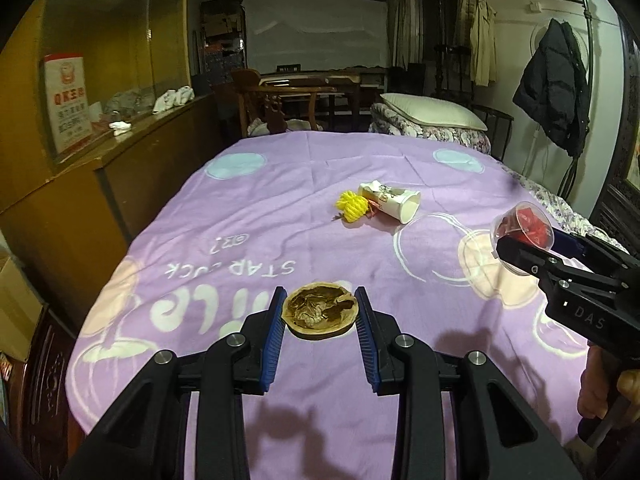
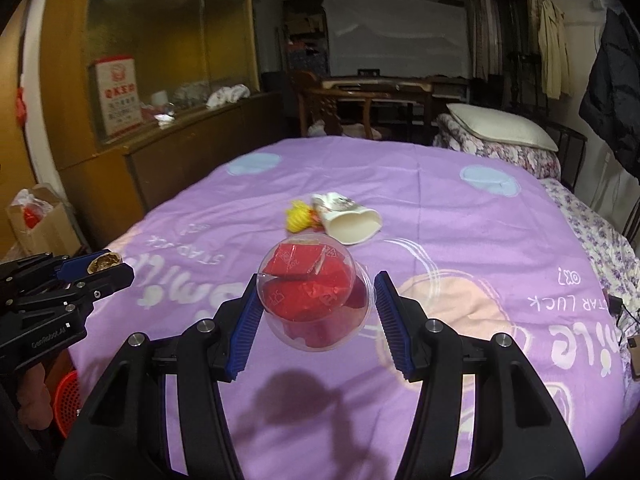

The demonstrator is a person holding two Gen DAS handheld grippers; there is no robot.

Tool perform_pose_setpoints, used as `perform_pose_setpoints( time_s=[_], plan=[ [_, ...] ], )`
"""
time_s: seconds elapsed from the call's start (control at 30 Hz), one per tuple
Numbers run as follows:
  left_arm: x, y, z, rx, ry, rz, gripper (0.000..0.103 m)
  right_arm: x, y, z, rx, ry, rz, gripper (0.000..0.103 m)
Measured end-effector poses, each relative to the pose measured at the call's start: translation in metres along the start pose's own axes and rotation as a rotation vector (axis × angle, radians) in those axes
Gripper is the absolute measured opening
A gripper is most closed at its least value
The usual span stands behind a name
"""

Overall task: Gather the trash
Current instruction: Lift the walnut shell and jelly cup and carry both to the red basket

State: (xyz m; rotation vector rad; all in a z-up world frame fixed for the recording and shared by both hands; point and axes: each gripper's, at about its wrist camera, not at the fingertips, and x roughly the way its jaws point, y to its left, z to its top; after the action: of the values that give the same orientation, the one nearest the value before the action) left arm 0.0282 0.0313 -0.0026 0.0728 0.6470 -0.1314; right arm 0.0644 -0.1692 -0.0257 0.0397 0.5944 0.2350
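Walnut shell (image 1: 320,311) sits between left tool (image 1: 320,334) (blue) pads.

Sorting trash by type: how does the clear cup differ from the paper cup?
The clear cup is transparent and stuffed with red wrappers; the paper cup is opaque white and looks empty. The clear cup sits between the right tool's fingers, above the bed; the paper cup lies on the purple blanket. Both lie sideways.

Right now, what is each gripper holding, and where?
Left gripper: brown round shell, by its sides. Right gripper: clear cup of red wrappers, across its wall.
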Motion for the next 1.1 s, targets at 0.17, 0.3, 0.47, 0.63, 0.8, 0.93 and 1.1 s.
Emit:
perform_pose_setpoints(
  time_s=[0.17,0.3,0.47,0.63,0.8,0.93,1.1],
  plan=[
    [-0.036,0.016,-0.011,0.001,-0.013,0.020,0.034,-0.025,0.019,-0.005,-0.028,-0.038,0.036,0.056],
    [-0.063,0.031,-0.025,-0.001,-0.009,0.037,0.034,-0.041,0.038,-0.009,-0.053,-0.054,0.076,0.056],
    [-0.091,0.071,-0.052,-0.020,0.049,0.102,0.034,-0.051,0.062,-0.015,-0.064,-0.027,0.187,0.056],
    [-0.108,0.129,-0.091,-0.104,0.143,0.189,0.034,-0.050,0.085,-0.020,-0.077,0.014,0.274,0.056],
    [-0.109,0.191,-0.144,-0.226,0.248,0.259,0.034,-0.042,0.116,-0.027,-0.110,0.069,0.331,0.056],
    [-0.106,0.230,-0.186,-0.329,0.293,0.283,0.034,-0.032,0.149,-0.031,-0.153,0.116,0.365,0.056],
    [-0.092,0.262,-0.230,-0.438,0.348,0.281,0.036,-0.020,0.184,-0.039,-0.206,0.168,0.411,0.056]
  ],
)
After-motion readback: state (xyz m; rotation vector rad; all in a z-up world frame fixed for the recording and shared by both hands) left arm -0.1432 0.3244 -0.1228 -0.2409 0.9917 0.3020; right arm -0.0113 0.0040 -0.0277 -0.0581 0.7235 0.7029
